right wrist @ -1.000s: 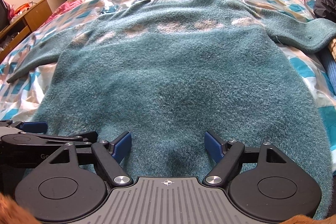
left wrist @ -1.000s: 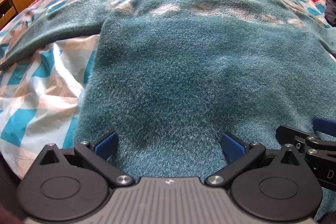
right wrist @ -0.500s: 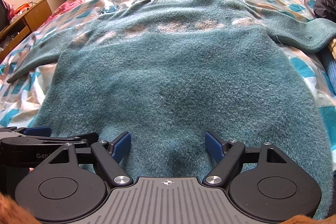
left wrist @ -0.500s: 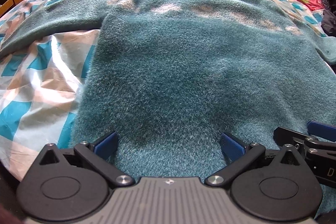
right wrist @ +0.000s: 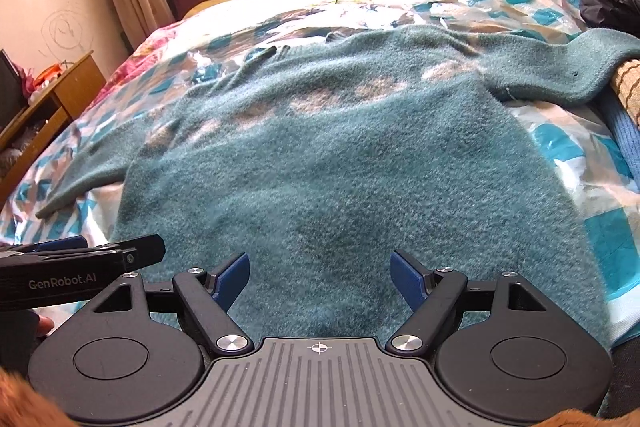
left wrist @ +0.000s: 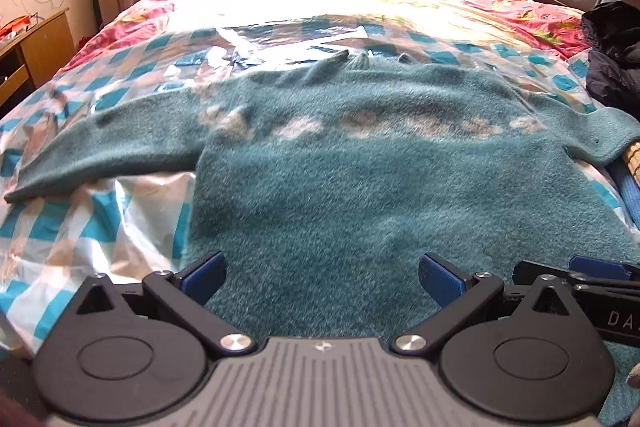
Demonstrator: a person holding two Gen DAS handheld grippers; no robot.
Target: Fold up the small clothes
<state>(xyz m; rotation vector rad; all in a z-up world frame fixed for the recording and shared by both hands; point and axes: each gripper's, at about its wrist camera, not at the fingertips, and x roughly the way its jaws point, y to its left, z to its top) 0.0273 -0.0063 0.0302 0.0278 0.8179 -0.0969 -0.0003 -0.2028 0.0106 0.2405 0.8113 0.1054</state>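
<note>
**Both tools lifted clear of hem; fold not begun**

Teal sweater [left wrist: 360, 179] found spread flat on the bed [left wrist: 120, 211], hem at the near edge, collar toward the far side, sleeves out to left and right. Right sleeve end resting against a striped cloth [right wrist: 626, 79] at the bed's right edge.

Left tool [left wrist: 320, 277] standing wide, nothing between its pads, hovering over the near hem left of centre. Right tool [right wrist: 320, 279] likewise wide and empty, just beside it over the hem's middle.

Change since a second ago: both views now tipped up and drawn back from the fabric, taking in the whole garment, the window and the far headboard, where before the knit filled the frame. Sweater itself unmoved, no crease added.

Judged meaning: laying-out stage complete, garment ready. No grip on any edge yet, so the fold proper remains outstanding. Likely need next: a sleeve or side edge taken and carried inward. Thick fuzzy knit expected to hold a fold loosely.
</note>
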